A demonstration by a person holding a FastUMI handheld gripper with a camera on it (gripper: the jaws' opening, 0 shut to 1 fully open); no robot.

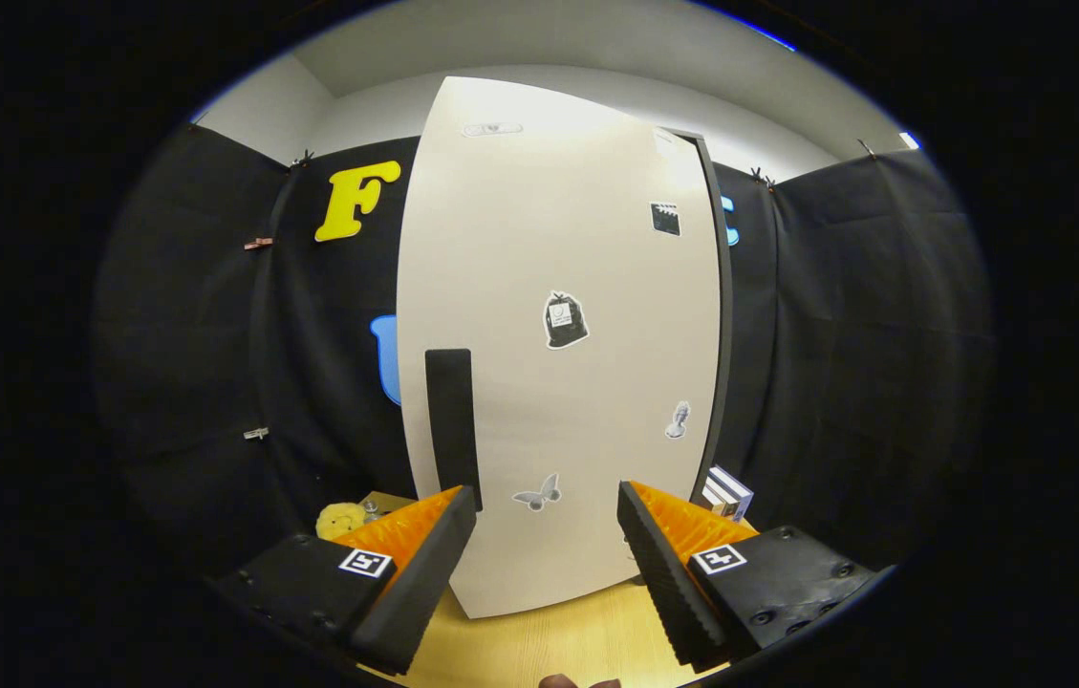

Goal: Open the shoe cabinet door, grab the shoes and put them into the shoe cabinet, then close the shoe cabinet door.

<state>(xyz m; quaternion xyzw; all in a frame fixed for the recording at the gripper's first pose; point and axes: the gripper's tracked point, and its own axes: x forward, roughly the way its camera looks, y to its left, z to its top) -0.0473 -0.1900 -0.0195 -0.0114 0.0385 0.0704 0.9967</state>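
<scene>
A tall white shoe cabinet (pixel 558 363) stands on a wooden table, straight ahead of my fingers. Its door looks shut, with a dark edge down the right side. A black vertical handle (pixel 452 428) sits on the door's lower left, just beyond my left fingertip. Several small stickers dot the door. My gripper (pixel 547 506) is open, the fingers wide apart with nothing between them, their tips close to the door's lower part.
The wooden table (pixel 539 645) carries the cabinet. A yellow soft toy (pixel 340 520) lies left of the cabinet behind my left finger. A small striped box (pixel 726 491) stands at the cabinet's right. Black cloth walls close in on both sides.
</scene>
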